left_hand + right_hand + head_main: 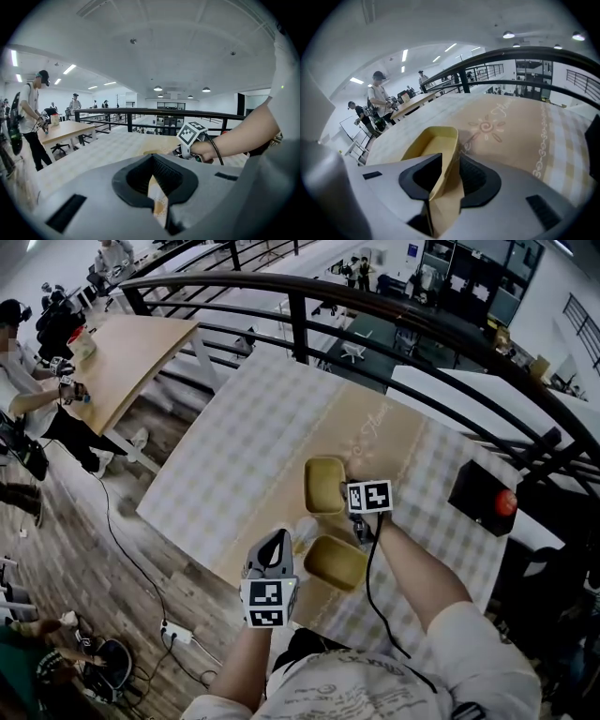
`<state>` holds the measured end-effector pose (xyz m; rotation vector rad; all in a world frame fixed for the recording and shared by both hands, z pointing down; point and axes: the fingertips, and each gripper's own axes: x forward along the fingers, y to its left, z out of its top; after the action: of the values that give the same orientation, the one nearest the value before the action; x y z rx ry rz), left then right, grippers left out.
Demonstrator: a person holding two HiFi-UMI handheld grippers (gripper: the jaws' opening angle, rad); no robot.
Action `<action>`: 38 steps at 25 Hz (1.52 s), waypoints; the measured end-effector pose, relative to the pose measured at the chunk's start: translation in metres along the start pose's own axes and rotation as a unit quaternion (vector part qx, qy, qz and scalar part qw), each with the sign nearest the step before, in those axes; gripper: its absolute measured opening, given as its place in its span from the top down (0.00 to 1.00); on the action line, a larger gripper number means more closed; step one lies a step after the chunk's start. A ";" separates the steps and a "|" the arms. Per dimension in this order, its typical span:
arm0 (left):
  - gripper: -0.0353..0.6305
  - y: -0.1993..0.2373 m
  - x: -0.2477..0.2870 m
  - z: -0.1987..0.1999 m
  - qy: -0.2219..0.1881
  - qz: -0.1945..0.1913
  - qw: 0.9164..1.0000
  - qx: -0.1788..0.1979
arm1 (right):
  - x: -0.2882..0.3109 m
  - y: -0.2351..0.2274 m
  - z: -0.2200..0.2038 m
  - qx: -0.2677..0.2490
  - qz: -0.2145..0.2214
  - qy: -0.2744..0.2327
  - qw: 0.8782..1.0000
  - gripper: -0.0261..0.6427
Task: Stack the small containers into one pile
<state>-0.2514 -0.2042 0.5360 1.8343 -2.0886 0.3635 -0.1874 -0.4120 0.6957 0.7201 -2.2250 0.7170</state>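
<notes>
Trouble, as I read it from my end, sits at the right gripper [447,174]. Its jaws stand apart with the thin side wall of the upper container [324,484] between them, unclamped, and a gap shows on the wall's right side. That container rests on the checked tablecloth [234,437] just right of centre in the head view. The lower container [335,562] lies just below it, close but apart as far as I can see, so nothing is stacked yet. If I close on that wall off to one end, I judge the container will hang tilted once lifted, and a tilted one may catch on the other's rim instead of nesting. If I draw back without clearing the wall, a pad could drag or tip the container. The left gripper [154,187], at lower centre of the head view, has its jaws only a slit apart with nothing in them, cloth showing through. It sits just left of the lower container, which lies not far from the table's lower edge, so a careless sweep could shove it that way.
</notes>
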 end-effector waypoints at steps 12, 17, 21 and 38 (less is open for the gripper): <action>0.94 0.001 0.005 -0.017 0.014 0.000 1.000 -0.009 | 0.023 0.005 -0.013 0.013 0.000 0.086 0.996 0.94; 0.94 -0.005 0.002 -0.013 0.010 -0.007 1.000 -0.006 | 0.006 0.003 -0.008 0.019 -0.003 0.061 0.998 0.94; 0.94 -0.013 -0.002 -0.012 0.003 -0.012 1.000 -0.001 | -0.011 -0.002 -0.002 0.026 -0.005 0.034 0.999 0.94; 0.94 -0.031 -0.059 0.007 -0.032 -0.009 0.999 0.013 | -0.125 0.043 0.008 -0.085 0.039 -0.012 0.996 0.94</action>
<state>-0.2151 -0.1578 0.5049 1.9026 -2.1173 0.3337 -0.1429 -0.3513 0.5869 0.5644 -2.3130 0.5510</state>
